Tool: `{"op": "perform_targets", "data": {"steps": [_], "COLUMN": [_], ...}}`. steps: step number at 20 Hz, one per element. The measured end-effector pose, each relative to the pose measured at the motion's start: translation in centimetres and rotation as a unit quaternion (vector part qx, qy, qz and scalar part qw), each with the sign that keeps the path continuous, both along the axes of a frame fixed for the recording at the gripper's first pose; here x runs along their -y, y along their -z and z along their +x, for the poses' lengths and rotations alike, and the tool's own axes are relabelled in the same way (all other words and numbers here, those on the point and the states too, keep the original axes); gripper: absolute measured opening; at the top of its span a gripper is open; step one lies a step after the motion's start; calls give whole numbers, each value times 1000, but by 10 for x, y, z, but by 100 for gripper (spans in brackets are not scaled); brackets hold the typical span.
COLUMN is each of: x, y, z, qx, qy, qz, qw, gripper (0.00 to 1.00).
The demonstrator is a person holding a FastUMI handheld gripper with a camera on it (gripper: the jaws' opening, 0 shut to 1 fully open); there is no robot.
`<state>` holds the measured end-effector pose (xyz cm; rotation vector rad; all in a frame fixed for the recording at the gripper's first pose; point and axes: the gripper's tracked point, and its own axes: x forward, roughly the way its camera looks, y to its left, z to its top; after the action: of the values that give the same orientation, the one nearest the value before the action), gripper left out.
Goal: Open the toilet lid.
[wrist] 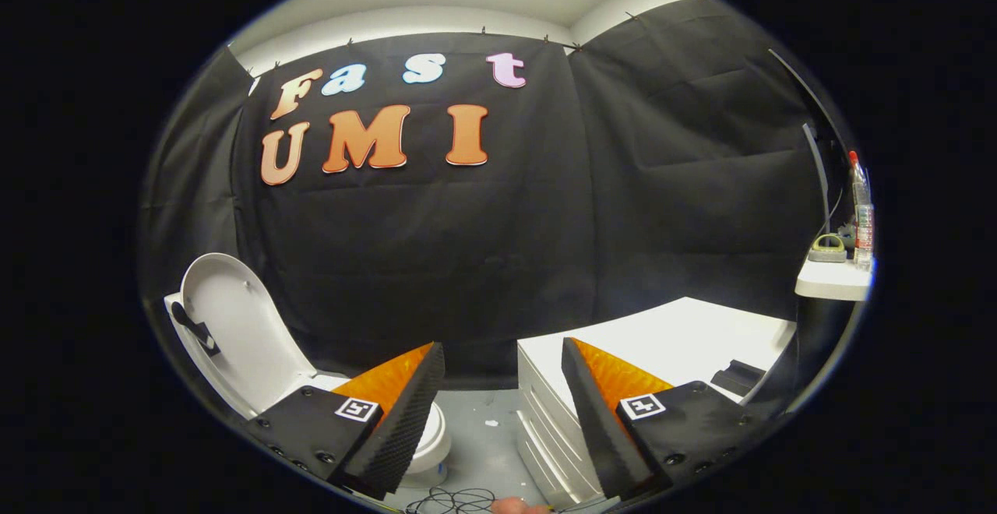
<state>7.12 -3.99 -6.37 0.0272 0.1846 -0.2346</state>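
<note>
Since the lid (pixel 234 327) stands upright against the wall, the task looks done; the tool (pixel 502 397) hangs clear — fingers wide, gripping nothing — beside a bench (pixel 701 335).

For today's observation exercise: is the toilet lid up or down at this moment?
Up. The toilet lid stands raised, its inner face showing, leaning back toward the black cloth wall above the bowl. The gripper is open, its fingers apart and holding nothing.

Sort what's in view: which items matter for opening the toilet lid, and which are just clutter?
Job:
- toilet lid, already raised upright
- toilet, below the left finger
- gripper, fingers apart, holding nothing

Lying about:
- white cabinet behind the right finger
- bottle on the shelf
- cables on the floor
</note>
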Motion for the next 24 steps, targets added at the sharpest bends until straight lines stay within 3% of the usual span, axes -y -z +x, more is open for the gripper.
{"op": "perform_targets", "data": {"steps": [24], "x": [0], "y": [6], "z": [-1], "qx": [-7], "qy": [2], "qz": [-17], "qw": [1000], "gripper": [97]}}
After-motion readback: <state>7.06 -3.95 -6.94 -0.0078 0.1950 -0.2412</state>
